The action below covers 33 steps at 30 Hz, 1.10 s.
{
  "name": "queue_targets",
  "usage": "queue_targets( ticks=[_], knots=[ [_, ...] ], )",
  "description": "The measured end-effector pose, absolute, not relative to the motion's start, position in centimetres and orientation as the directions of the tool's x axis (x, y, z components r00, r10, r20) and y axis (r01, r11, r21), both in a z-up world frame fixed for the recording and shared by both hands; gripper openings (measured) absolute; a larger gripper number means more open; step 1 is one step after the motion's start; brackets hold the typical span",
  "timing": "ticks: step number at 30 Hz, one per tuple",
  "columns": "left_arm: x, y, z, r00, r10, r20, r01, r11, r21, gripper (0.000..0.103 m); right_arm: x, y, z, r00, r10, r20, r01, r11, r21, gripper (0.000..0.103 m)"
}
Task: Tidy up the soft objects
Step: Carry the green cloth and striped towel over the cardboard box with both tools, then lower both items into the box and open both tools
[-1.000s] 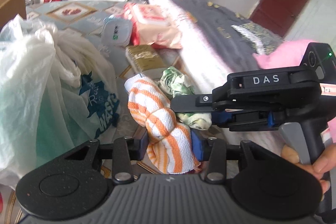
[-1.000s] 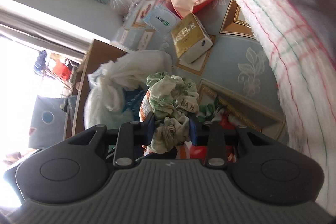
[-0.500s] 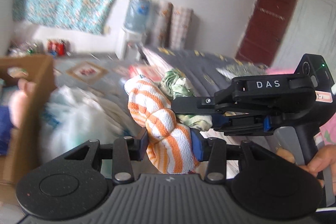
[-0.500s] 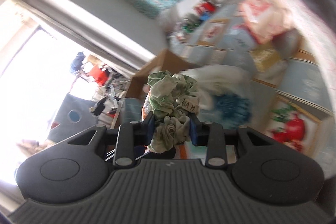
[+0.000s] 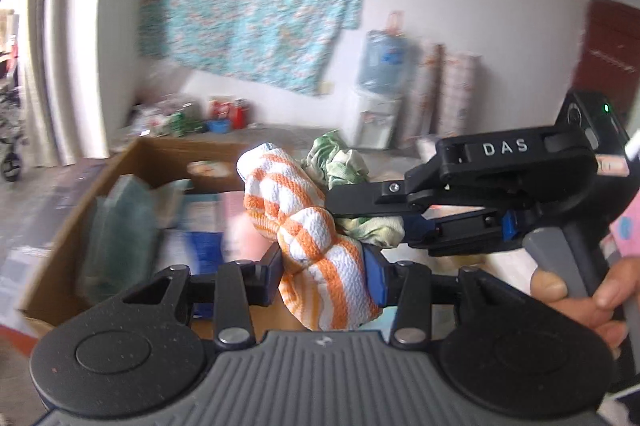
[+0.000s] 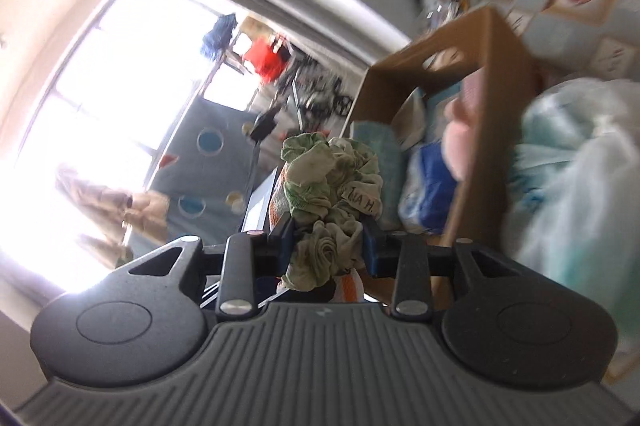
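Orange-and-white striped cloth (image 5: 316, 246), knotted into a bundle, is pinched between the pads of the left gripper (image 5: 324, 270) and held in the air above the open cardboard box (image 5: 80, 210). Just beside it, the right gripper (image 6: 330, 242) clamps a crumpled green-and-white cloth (image 6: 330, 182). Risks, as judged:
- The two bundles touch or nearly touch; releasing one may snag and drag the other.
- Both views are blurred; a release at speed could throw a cloth past the box rim.
- The box already holds items; a cloth may land on top and roll out.
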<state>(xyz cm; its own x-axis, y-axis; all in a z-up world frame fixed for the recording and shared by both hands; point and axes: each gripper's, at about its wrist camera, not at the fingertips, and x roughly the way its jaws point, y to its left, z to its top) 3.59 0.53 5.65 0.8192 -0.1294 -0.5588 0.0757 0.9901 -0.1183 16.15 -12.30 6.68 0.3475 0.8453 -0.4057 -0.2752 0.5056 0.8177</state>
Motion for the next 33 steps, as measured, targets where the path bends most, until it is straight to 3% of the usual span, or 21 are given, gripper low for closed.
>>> queue_targets(
  ticks=[6,13,22,29,33],
  knots=[
    [6.4,6.9,4.4,0.753,-0.016,-0.658,-0.036,0.997,-0.065,0.043,21.0,-3.9,4.3,0.214,0.832,-0.512,-0.249,0.553,0.795,0.034],
    [10.8,12.5,0.6,0.630,0.004,-0.776,-0.059,0.997,-0.043,0.043,23.9,1.1,-0.4,0.111,0.780,-0.616,-0.183,0.625,0.759,0.034],
    [12.0,16.1,-3.5,0.496,0.101,-0.863,-0.020,0.994,0.105,0.044,25.5,3.8,-5.8,-0.003,0.723,-0.690,-0.085,0.688,0.721,0.036],
    [12.3,17.2,-4.8,0.435,0.070,-0.898,-0.006,0.997,0.075,0.044,25.3,4.9,-7.7,-0.060,0.696,-0.716,-0.055,0.714,0.698,0.040],
    [12.4,17.3,-4.7,0.411,0.072,-0.909,0.016,0.996,0.085,0.045,25.1,5.7,-8.6,-0.099,0.706,-0.701,-0.029,0.702,0.712,0.048]
  ],
)
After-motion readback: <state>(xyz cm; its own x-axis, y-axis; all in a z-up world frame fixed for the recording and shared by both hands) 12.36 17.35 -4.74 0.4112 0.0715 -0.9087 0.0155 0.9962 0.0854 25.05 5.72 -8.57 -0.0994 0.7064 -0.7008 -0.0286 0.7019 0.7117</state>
